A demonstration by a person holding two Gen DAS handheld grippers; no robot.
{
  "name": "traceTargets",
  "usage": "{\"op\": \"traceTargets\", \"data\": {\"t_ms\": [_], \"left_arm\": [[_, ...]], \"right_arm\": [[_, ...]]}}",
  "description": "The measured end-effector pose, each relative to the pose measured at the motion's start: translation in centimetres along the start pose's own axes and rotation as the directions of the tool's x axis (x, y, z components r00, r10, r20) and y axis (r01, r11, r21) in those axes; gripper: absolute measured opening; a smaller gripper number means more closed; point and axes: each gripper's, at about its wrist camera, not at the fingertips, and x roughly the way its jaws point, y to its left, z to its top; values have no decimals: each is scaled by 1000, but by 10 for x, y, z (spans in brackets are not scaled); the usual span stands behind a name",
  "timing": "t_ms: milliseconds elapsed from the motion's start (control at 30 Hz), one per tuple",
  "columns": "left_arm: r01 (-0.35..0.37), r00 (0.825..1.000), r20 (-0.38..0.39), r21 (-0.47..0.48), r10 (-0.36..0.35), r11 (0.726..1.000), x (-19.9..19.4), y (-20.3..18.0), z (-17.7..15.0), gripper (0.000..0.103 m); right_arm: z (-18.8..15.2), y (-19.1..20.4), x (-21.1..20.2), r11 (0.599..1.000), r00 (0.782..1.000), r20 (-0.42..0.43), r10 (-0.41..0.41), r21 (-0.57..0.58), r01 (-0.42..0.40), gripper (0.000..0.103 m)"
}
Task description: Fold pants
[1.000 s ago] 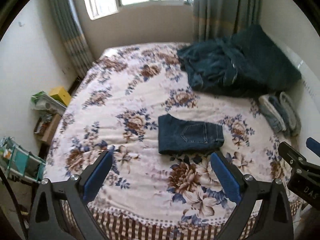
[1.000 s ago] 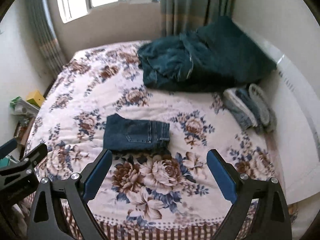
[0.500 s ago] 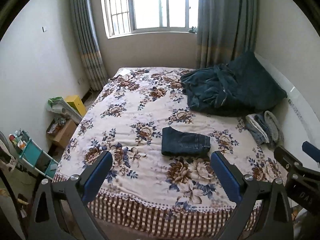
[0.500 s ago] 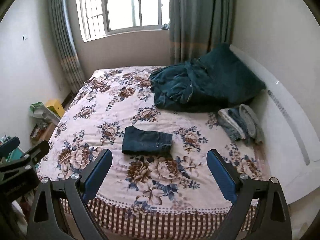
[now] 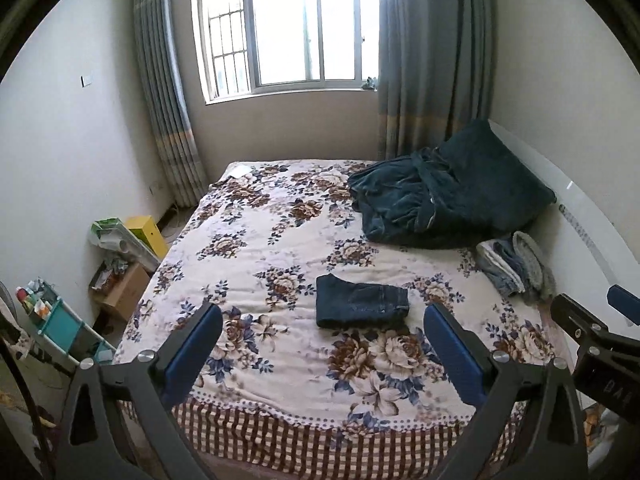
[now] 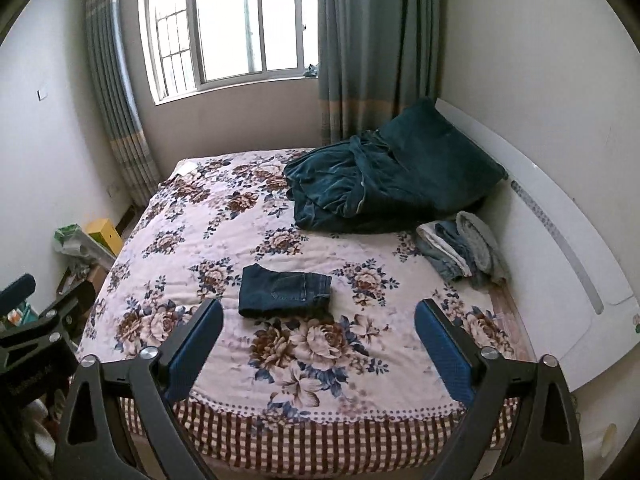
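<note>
We see daylight flooding through the window [image 5: 296, 28] at twelve o'clock, blown out to white glare. The room is evenly lit with soft shadows. Fisheye curvature bends the walls, corners vignette black, and focus stays sharp.

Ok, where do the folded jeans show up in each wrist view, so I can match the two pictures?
Left wrist: the folded jeans lie right of centre on the floral bedspread, between the open blue fingers.
Right wrist: the folded jeans lie left of centre, just beyond the left finger.
Shared landmark: the dark green blanket heaped by the headboard, beyond the jeans.
</note>
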Motion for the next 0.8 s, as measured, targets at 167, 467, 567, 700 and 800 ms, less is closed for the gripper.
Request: {"op": "traceTargets", "data": {"t_ms": [167, 467, 567, 700, 800], "left_arm": [[-23, 1000, 11, -11, 23, 1000, 15, -1, 1, 103], [-77, 996, -39, -7, 77, 997, 65, -9, -8, 103], [-82, 994, -76, -11, 81, 997, 82, -11, -13, 103], [-87, 992, -96, -6, 86, 996, 93, -13, -17, 103], [-88, 991, -105, 7, 88, 996, 98, -14, -18, 103]], "right_arm": [[8, -6, 22, 999, 999, 26, -33, 10, 32, 102], [9, -11, 85, 998, 998, 0, -69, -11, 69, 102], [3, -12, 107, 998, 998, -23, -65, -19, 65, 102], [-4, -14, 128, 998, 997, -50, -60, -11, 59, 102], [-7, -15, 139, 998, 996, -55, -64, -8, 64, 102]]}}
